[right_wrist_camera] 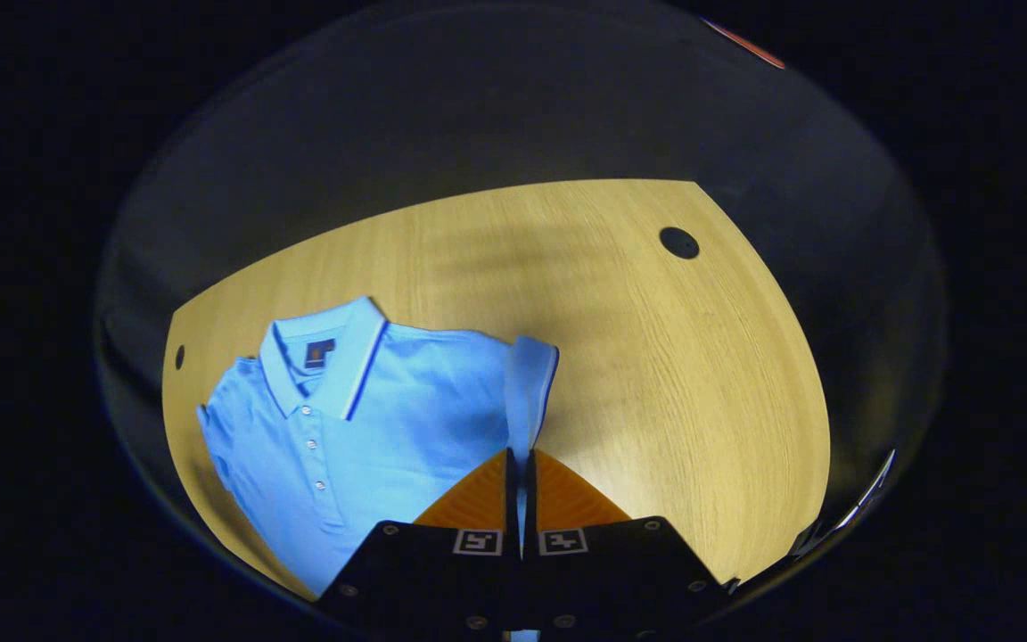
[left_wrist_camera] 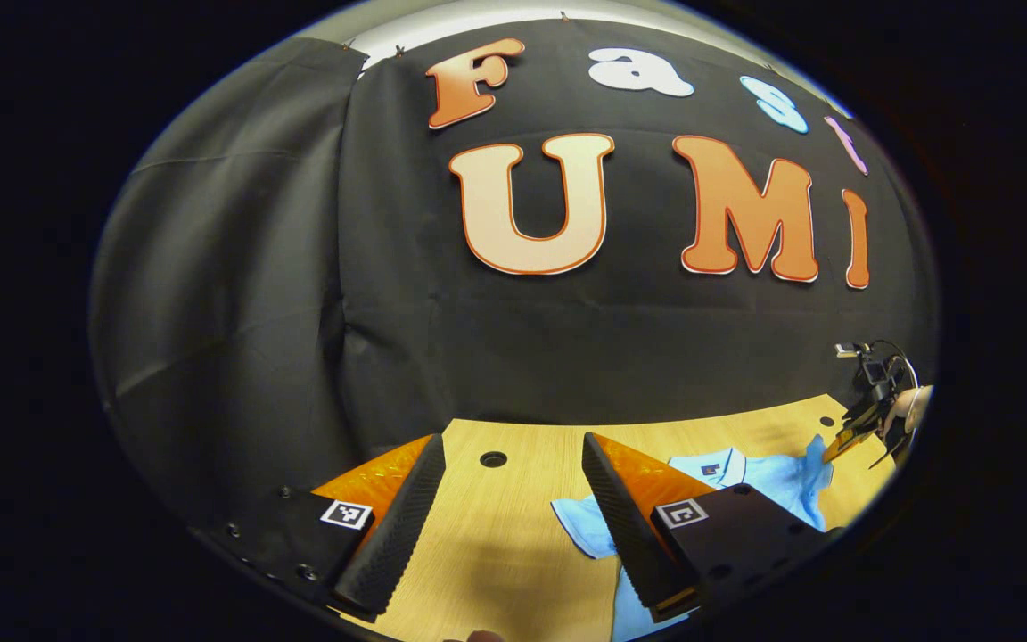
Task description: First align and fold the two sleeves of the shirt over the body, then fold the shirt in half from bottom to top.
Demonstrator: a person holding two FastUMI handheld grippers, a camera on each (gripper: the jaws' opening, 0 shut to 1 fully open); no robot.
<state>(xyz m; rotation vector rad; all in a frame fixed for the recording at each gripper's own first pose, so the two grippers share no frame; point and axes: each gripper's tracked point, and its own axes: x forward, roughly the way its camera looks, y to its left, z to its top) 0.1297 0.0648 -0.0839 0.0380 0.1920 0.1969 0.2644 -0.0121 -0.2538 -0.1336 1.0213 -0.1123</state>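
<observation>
Shirt (right_wrist_camera: 362,419) lies face up on the table (right_wrist_camera: 656,357), light blue with a collar (right_wrist_camera: 335,352) and a row of buttons down its front, spread over the near left part of the wood as I see it in the right gripper view. My right claw (right_wrist_camera: 521,473) has its two fingers pressed together on a sleeve (right_wrist_camera: 527,392); the cloth rises in a narrow strip from between the fingers, its dark-trimmed cuff at the far end, beside the shirt's right shoulder. A round dark hole (right_wrist_camera: 679,242) sits in the table well apart from the shirt, far and to the right.

In the left gripper view my left claw (left_wrist_camera: 513,477) is spread wide with nothing between its fingers, hanging over bare wood near another hole (left_wrist_camera: 493,459). The shirt (left_wrist_camera: 745,477) lies to its right, partly hidden behind the right-hand finger. Farther right, at the table's edge, I see the other claw (left_wrist_camera: 839,444) pinching a raised corner of the blue cloth, with a hand (left_wrist_camera: 910,410) behind it.
</observation>
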